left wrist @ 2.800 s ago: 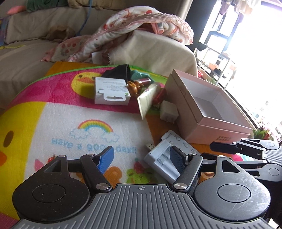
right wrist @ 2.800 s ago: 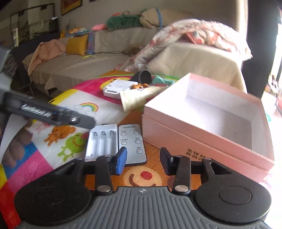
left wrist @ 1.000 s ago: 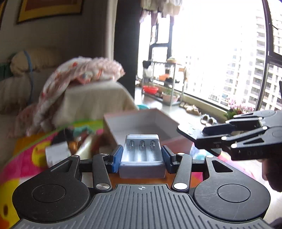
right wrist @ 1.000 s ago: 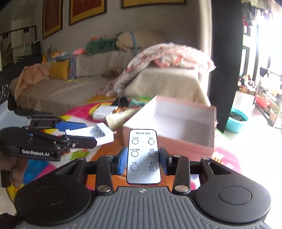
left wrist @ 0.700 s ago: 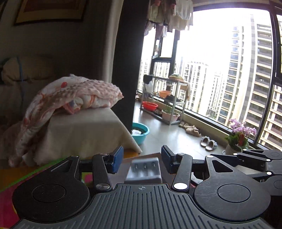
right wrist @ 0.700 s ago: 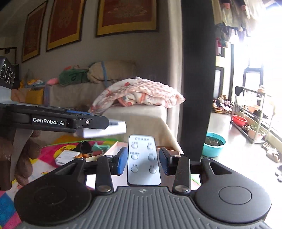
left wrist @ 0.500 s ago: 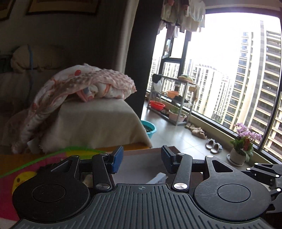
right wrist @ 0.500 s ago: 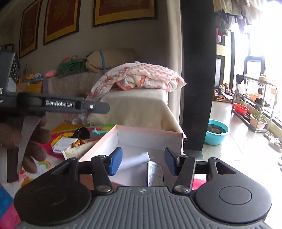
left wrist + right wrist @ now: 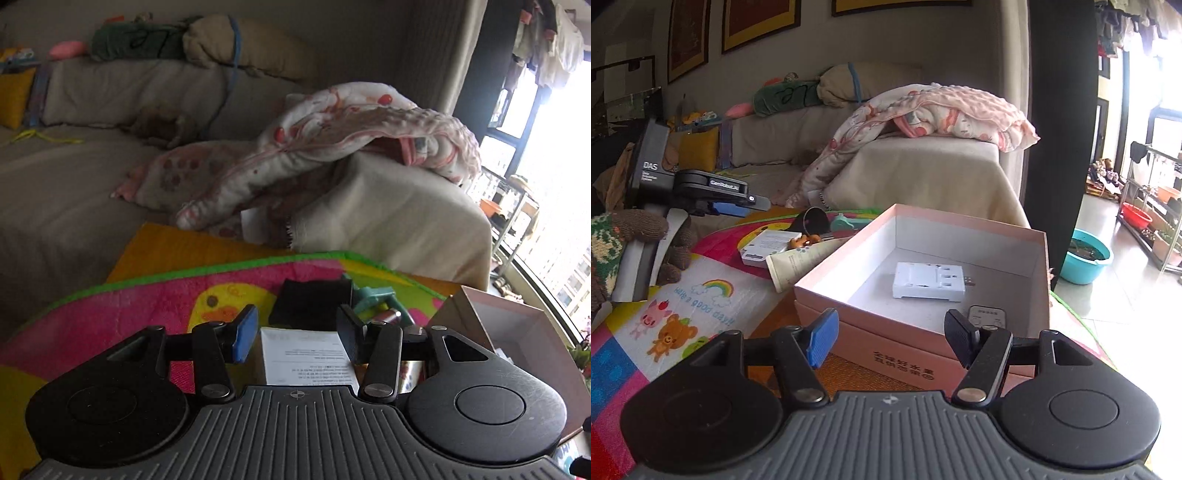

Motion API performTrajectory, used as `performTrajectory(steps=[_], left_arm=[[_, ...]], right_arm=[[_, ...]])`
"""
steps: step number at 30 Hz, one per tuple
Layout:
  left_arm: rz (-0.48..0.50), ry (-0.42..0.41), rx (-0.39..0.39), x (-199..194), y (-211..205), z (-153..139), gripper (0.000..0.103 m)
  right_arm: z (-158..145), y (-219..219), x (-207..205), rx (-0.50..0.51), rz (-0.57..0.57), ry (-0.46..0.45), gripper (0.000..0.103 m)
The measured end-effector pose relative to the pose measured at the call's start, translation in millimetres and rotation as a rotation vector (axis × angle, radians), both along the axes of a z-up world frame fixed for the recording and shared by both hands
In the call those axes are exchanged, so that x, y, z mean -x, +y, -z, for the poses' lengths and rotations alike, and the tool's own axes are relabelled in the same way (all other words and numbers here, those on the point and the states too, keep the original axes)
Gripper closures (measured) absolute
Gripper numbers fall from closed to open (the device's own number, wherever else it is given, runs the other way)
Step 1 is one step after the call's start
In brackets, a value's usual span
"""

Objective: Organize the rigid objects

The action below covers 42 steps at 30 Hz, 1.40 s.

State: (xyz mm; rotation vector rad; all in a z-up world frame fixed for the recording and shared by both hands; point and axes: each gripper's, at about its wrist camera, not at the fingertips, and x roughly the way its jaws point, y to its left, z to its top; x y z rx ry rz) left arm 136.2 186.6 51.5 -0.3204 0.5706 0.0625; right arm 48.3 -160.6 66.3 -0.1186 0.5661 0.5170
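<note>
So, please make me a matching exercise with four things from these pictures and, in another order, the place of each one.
Things:
1. white battery charger
2. remote control
3. cream tube
4. black cup

Places:
A. on the mat, tipped on its side, behind the white packet
B. inside the pink box, near its middle
C. on the mat, against the box's left wall
D. inside the box, at its near wall

Pairs: 1-B, 2-D, 3-C, 4-A
</note>
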Motion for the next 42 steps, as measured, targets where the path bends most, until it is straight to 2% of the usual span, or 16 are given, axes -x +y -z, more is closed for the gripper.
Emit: performTrajectory(steps=[5, 9, 14, 18, 21, 23, 25, 28, 30, 33, 36, 39, 40, 41, 42], left_arm=[[-0.018, -0.009, -0.006, -23, -6, 13, 0.051], [-0.004, 0.052, 0.011, -41, -4, 27, 0.052], [0.071, 0.042, -0.022, -19, -5, 32, 0.065], [0.116, 0.026, 0.013, 16, -8, 35, 0.066], [0.167, 0.025, 0.017, 35, -15, 33, 0.066], [0.205, 0.033, 0.071, 36, -9, 28, 0.066], [0.182, 0.0, 0.11, 28, 3, 16, 0.066], [0.1, -0.042, 0.135, -7, 27, 4, 0.066], [0.054, -0.03, 0.167, -38, 39, 8, 0.066], [0.041, -0.004, 0.233, -79, 51, 23, 0.066], [0.066, 0.026, 0.231, -101, 49, 39, 0.068], [0.104, 0.041, 0.228, -106, 44, 49, 0.07], [0.116, 0.037, 0.225, -104, 43, 49, 0.072], [0.128, 0.041, 0.234, -102, 45, 49, 0.076], [0.141, 0.049, 0.248, -100, 46, 49, 0.078]], right_arm=[[-3, 22, -1, 0.029, -0.063, 0.013, 0.039], [-12, 35, -7, 0.04, -0.069, 0.023, 0.039], [-14, 46, -12, 0.046, -0.071, 0.044, 0.039], [-18, 61, -28, 0.034, -0.082, 0.104, 0.039], [-32, 83, -63, 0.019, -0.088, 0.153, 0.039], [-42, 105, -105, 0.008, -0.07, 0.23, 0.034], [-45, 126, -143, 0.005, -0.049, 0.297, 0.033], [-41, 157, -201, 0.026, 0.014, 0.344, 0.033], [-30, 175, -234, 0.038, 0.052, 0.376, 0.033], [-7, 191, -273, 0.047, 0.121, 0.435, 0.033], [11, 203, -293, 0.09, 0.163, 0.441, 0.042], [21, 216, -301, 0.172, 0.148, 0.426, 0.061], [25, 222, -302, 0.216, 0.134, 0.431, 0.07], [28, 226, -302, 0.248, 0.115, 0.446, 0.076], [31, 229, -301, 0.263, 0.098, 0.466, 0.078]])
